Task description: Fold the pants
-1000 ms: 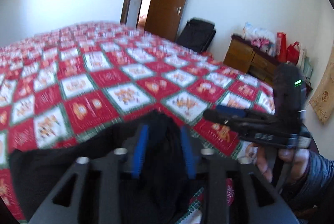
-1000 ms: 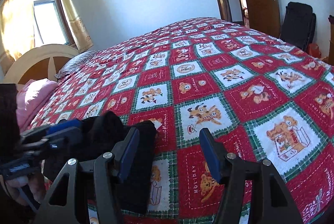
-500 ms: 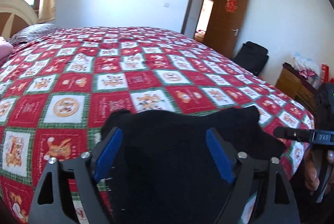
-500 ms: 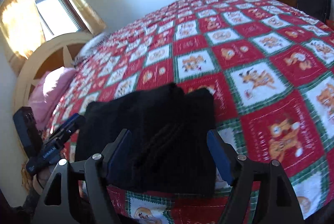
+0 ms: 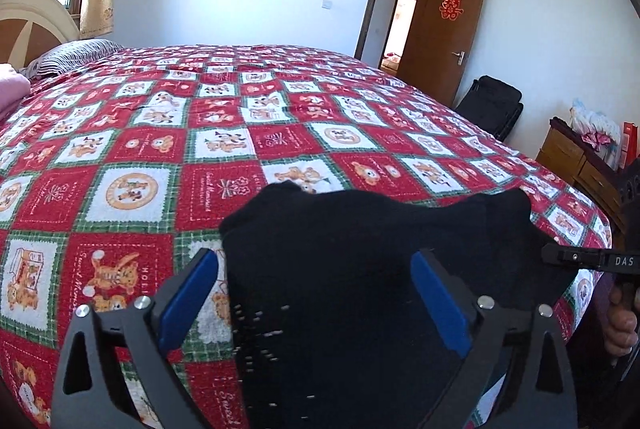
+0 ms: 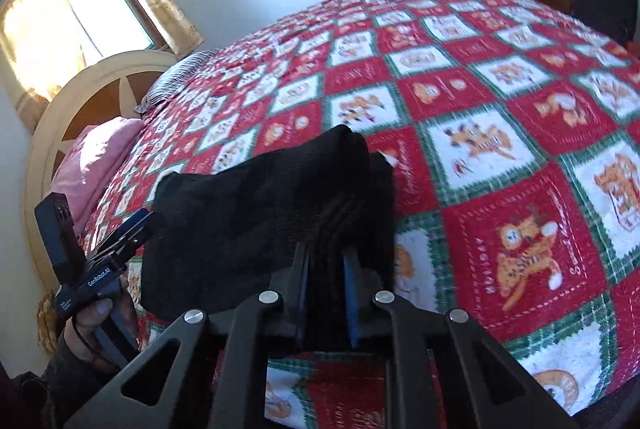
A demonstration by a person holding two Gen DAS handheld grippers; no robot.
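Observation:
The black pants point(image 5: 360, 269) lie folded in a thick bundle at the near edge of the bed; they also show in the right wrist view point(image 6: 260, 213). My left gripper point(image 5: 316, 293) is open, its blue pads either side of the bundle's left end. My right gripper point(image 6: 326, 269) is shut on the right end of the pants, black fabric pinched between its pads. The left gripper shows at the left of the right wrist view point(image 6: 120, 241), and the right one at the right edge of the left wrist view point(image 5: 580, 259).
The bed carries a red, green and white patchwork quilt point(image 5: 240, 133). A pink pillow point(image 6: 92, 169) and wooden headboard point(image 6: 88, 81) are at the left. A wooden dresser point(image 5: 580, 165), a black bag point(image 5: 496, 105) and an open door point(image 5: 440, 29) stand at the right.
My left gripper let go of the pants and opened wide. My right gripper moved over the bundle's right end and shut on it.

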